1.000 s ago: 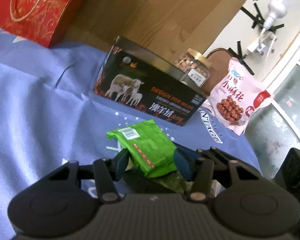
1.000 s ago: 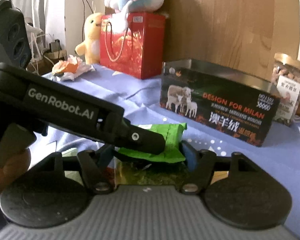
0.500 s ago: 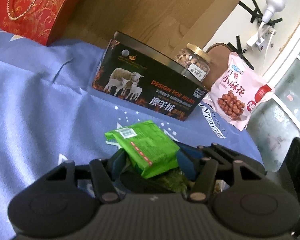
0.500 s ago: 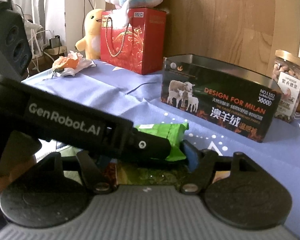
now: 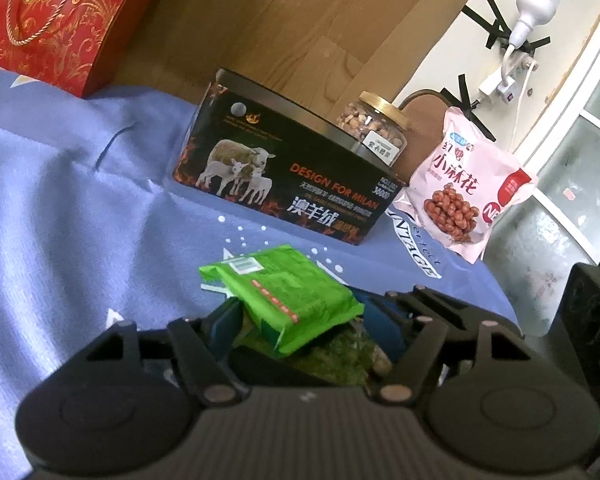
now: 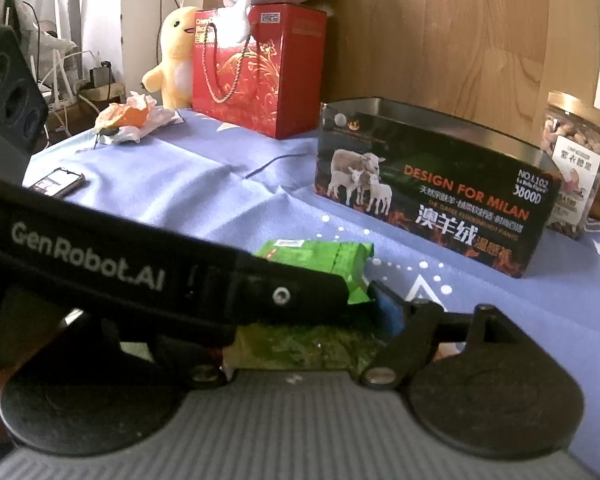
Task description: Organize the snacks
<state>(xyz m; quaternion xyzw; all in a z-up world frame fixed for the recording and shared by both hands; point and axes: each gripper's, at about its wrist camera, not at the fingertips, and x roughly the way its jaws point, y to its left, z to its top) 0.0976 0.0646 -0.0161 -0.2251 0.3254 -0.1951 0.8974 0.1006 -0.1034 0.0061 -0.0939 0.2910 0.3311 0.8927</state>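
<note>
A bright green snack packet [image 5: 284,296] [image 6: 320,256] lies on a darker green-printed package [image 5: 340,356] [image 6: 308,344] on the blue cloth. My left gripper [image 5: 304,320] straddles the green packet with its jaws opening and the blue pads standing off the packet's sides. My right gripper [image 6: 296,320] reaches in from the right around the darker package, jaws opening too. Only its right pad [image 6: 388,312] shows, because the left gripper's black body [image 6: 140,272] crosses in front of the other finger. The open black tin box with sheep print [image 5: 284,196] [image 6: 432,200] stands just beyond.
A jar of nuts [image 5: 376,132] [image 6: 576,160] and a pink snack bag [image 5: 464,204] stand to the right of the tin. At the back left are a red gift bag [image 6: 256,68] and a yellow plush [image 6: 176,56]. A phone [image 6: 58,180] and orange peel on tissue [image 6: 128,120] lie left.
The left jaws have spread apart from the green packet, which now rests loose on the darker package. The right jaws have widened a little. Both hands have stayed about where they were.
</note>
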